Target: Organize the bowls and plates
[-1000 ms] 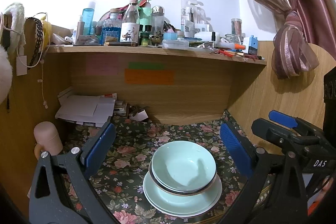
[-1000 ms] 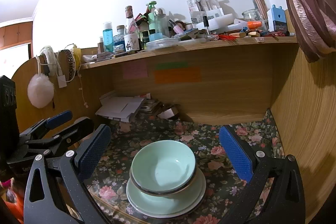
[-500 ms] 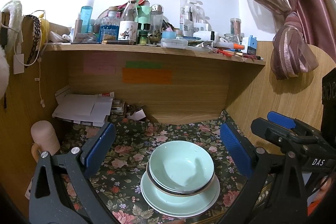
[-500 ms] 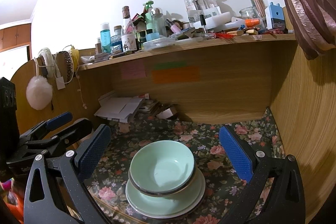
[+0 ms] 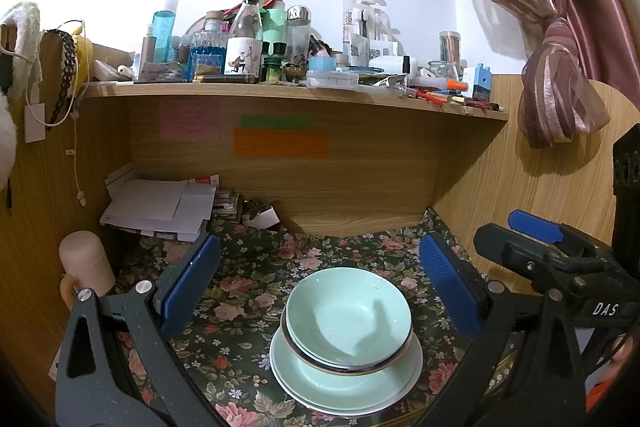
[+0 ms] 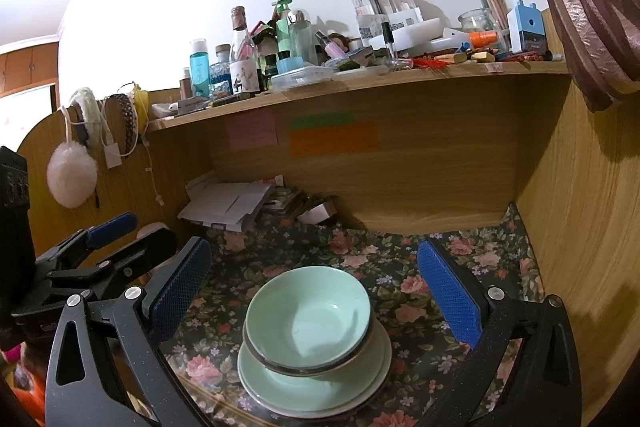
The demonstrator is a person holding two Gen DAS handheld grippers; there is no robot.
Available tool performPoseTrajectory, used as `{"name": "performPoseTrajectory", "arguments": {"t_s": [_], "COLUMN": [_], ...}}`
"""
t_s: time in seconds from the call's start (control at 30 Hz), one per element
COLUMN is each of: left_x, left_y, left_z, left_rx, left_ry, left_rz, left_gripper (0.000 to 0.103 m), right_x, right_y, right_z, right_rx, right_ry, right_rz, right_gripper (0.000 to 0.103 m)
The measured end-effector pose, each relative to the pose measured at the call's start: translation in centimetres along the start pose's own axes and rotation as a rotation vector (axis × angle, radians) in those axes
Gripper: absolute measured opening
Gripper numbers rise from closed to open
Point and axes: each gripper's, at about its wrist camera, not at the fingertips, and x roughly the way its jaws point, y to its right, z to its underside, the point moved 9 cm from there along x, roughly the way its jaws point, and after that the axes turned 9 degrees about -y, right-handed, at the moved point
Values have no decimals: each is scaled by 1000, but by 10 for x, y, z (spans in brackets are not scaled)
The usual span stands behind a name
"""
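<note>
A stack of pale green bowls point(image 5: 348, 319) sits on pale green plates point(image 5: 320, 385) on the floral desk mat point(image 5: 248, 299). The same bowls point(image 6: 308, 311) and plates point(image 6: 280, 379) show in the right wrist view. My left gripper point(image 5: 320, 287) is open and empty, held back from the stack with its blue pads either side. My right gripper point(image 6: 316, 283) is open and empty too, likewise short of the stack. The right gripper shows at the right edge of the left wrist view point(image 5: 552, 267); the left one shows at the left edge of the right wrist view point(image 6: 96, 259).
A wooden shelf point(image 5: 288, 93) crowded with bottles and jars overhangs the desk nook. A pile of papers point(image 5: 160, 207) lies at the back left. A pink cup point(image 5: 86, 263) stands at the left wall. Wooden side panels point(image 6: 580, 227) close in both sides. A curtain point(image 5: 560, 67) hangs at the right.
Both cameras have drifted slightly back and up, so the stack sits a little lower in each view. The bowls and plates have not moved. Both grippers stay open.
</note>
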Motion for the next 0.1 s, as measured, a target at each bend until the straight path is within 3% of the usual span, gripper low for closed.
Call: {"name": "performPoseTrajectory", "arguments": {"t_s": [0.1], "left_x": [2], "left_y": [0], "left_z": [0], "left_rx": [-3], "left_ry": [-2], "left_rz": [-2], "left_gripper": [101], "right_x": [1], "right_y": [1], "right_z": [0], "right_rx": [1], "right_ry": [-3], "right_rz": [1], "right_gripper": [103]}}
